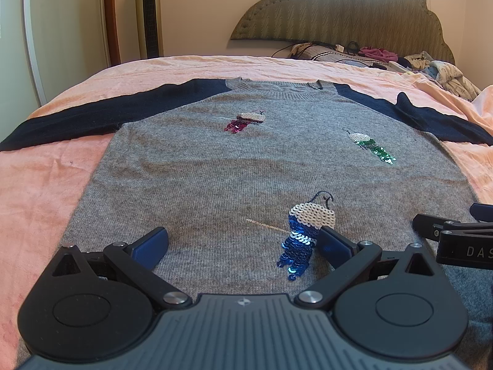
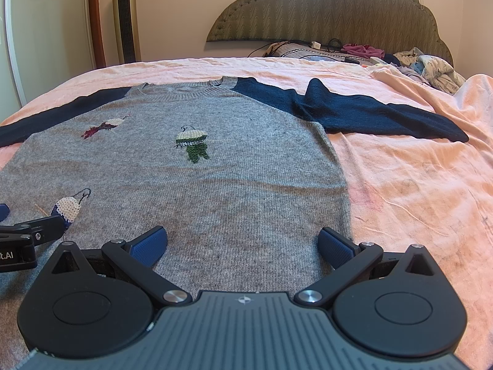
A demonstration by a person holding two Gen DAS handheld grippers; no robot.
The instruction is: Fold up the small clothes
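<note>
Right wrist view: grey sweater lies flat on the pink bedsheet, neck away, so its long axis runs straight ahead. Both the right gripper and left gripper sit spread wide over the hem, right one nearest the sweater's right edge.

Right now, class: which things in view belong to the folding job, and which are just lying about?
Job: grey sweater; left hand-held gripper; right hand-held gripper, both open.

Lying about: clothes pile; cables; tower fan; headboard.
</note>
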